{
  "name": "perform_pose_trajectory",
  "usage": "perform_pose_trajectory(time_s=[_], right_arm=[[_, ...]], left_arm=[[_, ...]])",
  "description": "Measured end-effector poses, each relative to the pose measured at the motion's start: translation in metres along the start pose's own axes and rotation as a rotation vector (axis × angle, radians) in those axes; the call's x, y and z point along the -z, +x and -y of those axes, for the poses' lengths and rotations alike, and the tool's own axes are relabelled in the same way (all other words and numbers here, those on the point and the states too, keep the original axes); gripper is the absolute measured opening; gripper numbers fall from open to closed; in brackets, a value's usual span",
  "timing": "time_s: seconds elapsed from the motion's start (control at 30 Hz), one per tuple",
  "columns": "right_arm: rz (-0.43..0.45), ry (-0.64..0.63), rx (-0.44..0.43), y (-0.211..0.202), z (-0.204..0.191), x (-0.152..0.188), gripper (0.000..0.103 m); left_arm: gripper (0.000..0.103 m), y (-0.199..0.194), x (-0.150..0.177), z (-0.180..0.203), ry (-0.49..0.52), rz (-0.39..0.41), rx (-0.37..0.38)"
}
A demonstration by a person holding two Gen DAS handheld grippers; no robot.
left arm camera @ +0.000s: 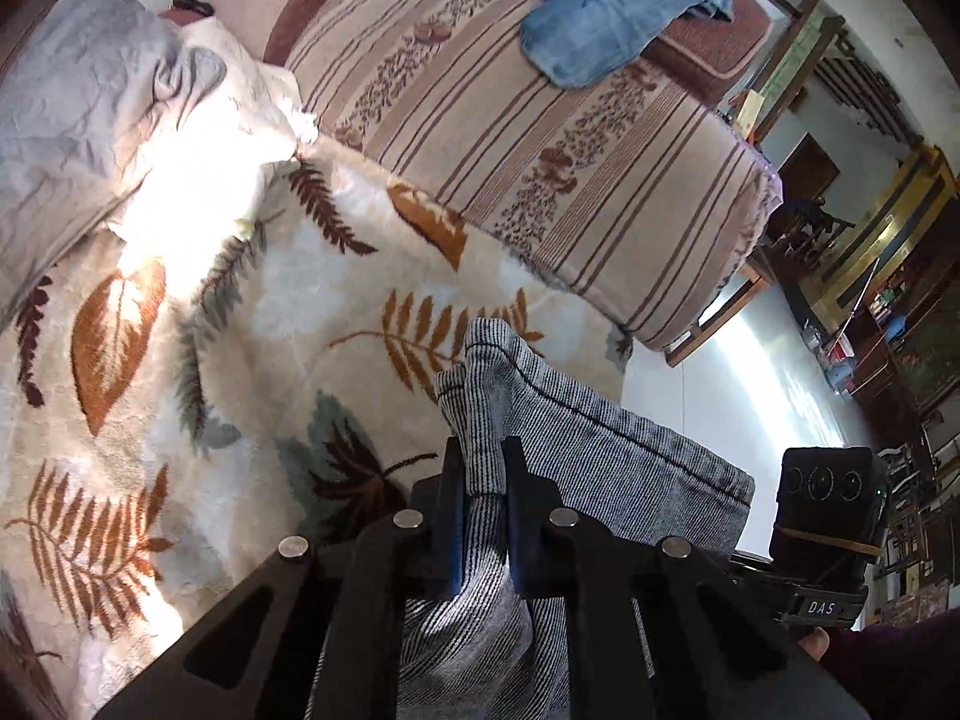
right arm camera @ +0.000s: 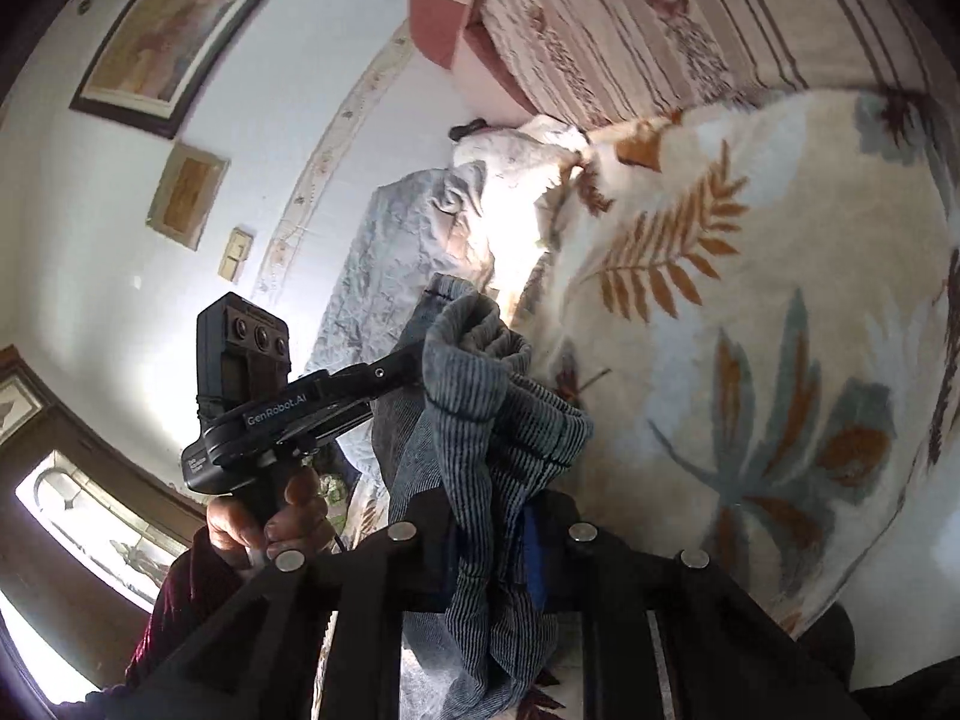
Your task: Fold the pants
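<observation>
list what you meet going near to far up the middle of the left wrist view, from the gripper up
black left gripper shut on grey striped pants → cream fleece blanket with brown fern leaves → beige striped floral mattress cover → blue denim garment

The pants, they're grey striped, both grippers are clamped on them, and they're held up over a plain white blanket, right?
Not quite: the blanket is not plain but leaf-patterned, as the left wrist view shows. The rest holds: the grey striped pants are clamped in the left gripper and the right gripper.
</observation>
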State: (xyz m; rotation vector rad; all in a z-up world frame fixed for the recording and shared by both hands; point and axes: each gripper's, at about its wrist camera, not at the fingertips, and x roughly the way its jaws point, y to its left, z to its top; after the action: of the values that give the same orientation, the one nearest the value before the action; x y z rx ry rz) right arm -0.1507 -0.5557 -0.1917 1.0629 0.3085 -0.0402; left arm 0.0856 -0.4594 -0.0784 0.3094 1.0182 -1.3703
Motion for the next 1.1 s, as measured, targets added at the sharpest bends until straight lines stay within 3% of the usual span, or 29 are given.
perform_pose_trajectory(time_s=[0.2, 0.4, 0.47, 0.57, 0.67, 0.73, 0.83, 0.93, 1.03, 1.1], right_arm=[[-0.033, -0.167, -0.107, -0.008, -0.078, 0.023, 0.018], [-0.208, -0.262, -0.167, 0.023, -0.131, 0.079, 0.018], [-0.288, -0.271, -0.165, 0.044, -0.139, 0.106, 0.018], [-0.429, -0.287, -0.115, 0.088, -0.14, 0.152, 0.023], [-0.633, -0.311, -0.054, 0.127, -0.133, 0.207, 0.03], [-0.726, -0.324, -0.028, 0.138, -0.13, 0.231, 0.031], [-0.741, -0.379, -0.069, 0.137, -0.138, 0.233, 0.036], [-0.722, -0.367, -0.16, 0.13, -0.143, 0.223, 0.063], [-0.663, -0.383, -0.2, 0.12, -0.148, 0.209, 0.063], [-0.616, -0.392, -0.187, 0.113, -0.146, 0.197, 0.063]], left_arm=[[0.011, -0.084, 0.04, -0.006, 0.015, 0.112, -0.003], [0.012, -0.144, 0.127, -0.053, -0.084, 0.188, -0.054], [0.018, -0.152, 0.163, -0.081, -0.156, 0.195, -0.11], [0.019, -0.165, 0.22, -0.131, -0.347, 0.2, -0.247], [0.021, -0.191, 0.278, -0.172, -0.543, 0.256, -0.281], [0.023, -0.21, 0.306, -0.183, -0.623, 0.299, -0.276], [0.03, -0.227, 0.331, -0.172, -0.628, 0.335, -0.269], [0.039, -0.234, 0.343, -0.151, -0.608, 0.361, -0.247], [0.053, -0.237, 0.353, -0.131, -0.613, 0.37, -0.251], [0.055, -0.236, 0.359, -0.12, -0.642, 0.368, -0.249]])
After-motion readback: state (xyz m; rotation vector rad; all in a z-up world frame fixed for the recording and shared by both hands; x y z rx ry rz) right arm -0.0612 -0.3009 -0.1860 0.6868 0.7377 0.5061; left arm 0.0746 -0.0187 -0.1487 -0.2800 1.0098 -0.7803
